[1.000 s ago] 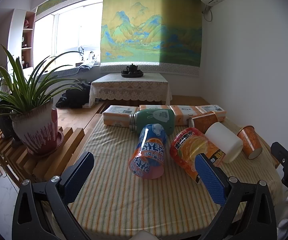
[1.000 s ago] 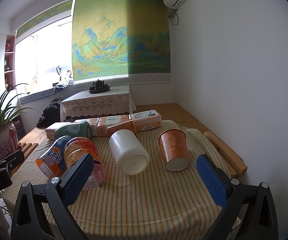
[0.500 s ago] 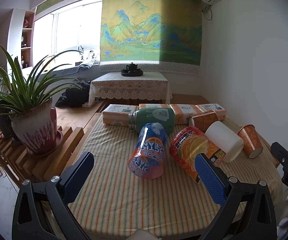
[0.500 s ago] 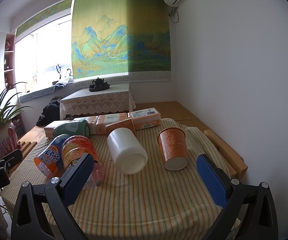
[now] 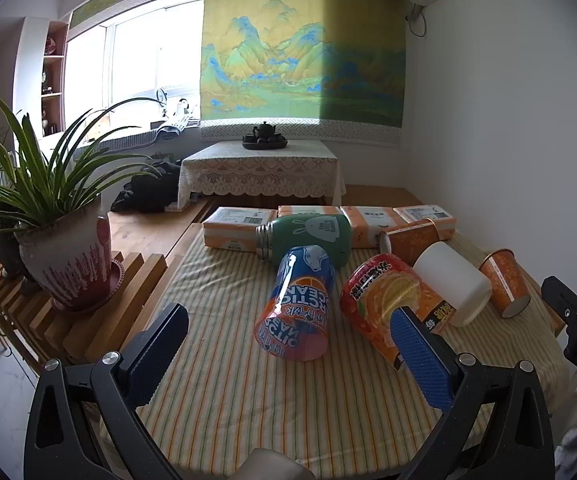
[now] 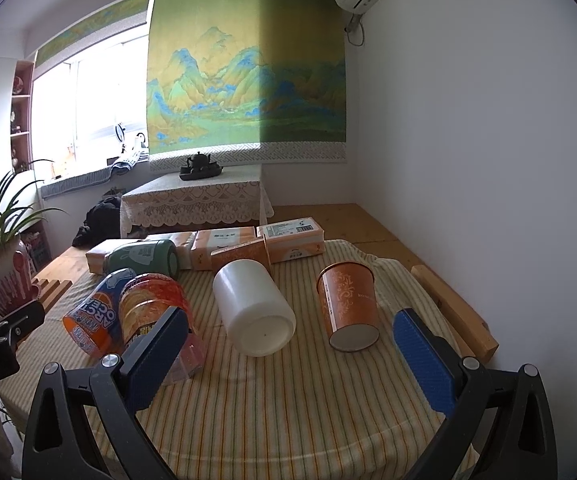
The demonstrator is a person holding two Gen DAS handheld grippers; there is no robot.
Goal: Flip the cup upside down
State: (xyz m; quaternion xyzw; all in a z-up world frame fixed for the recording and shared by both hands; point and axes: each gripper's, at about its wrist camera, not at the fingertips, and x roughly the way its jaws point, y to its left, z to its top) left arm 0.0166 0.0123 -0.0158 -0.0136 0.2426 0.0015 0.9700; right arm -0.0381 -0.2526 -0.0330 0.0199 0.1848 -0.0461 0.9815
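Note:
Several cups lie on their sides on a striped tablecloth [image 5: 228,380]. A blue and orange printed cup [image 5: 298,306] lies in the middle, base toward me. An orange fruit-print cup [image 5: 388,304] lies to its right, partly behind my left gripper's right finger. A white cup [image 6: 254,308] and an orange patterned paper cup [image 6: 350,306] lie further right, bases toward me. My left gripper [image 5: 288,354] is open and empty, near the blue cup. My right gripper [image 6: 290,354] is open and empty, in front of the white cup.
A green flask [image 5: 308,238] and another orange cup [image 5: 412,238] lie behind, in front of a row of tissue packs [image 5: 240,226]. A potted plant [image 5: 64,248] stands on wooden slats at the left. A wooden bar [image 6: 454,312] borders the right edge.
Both views have shifted slightly; the grippers have drifted a little. No cup has moved and both grippers stay open.

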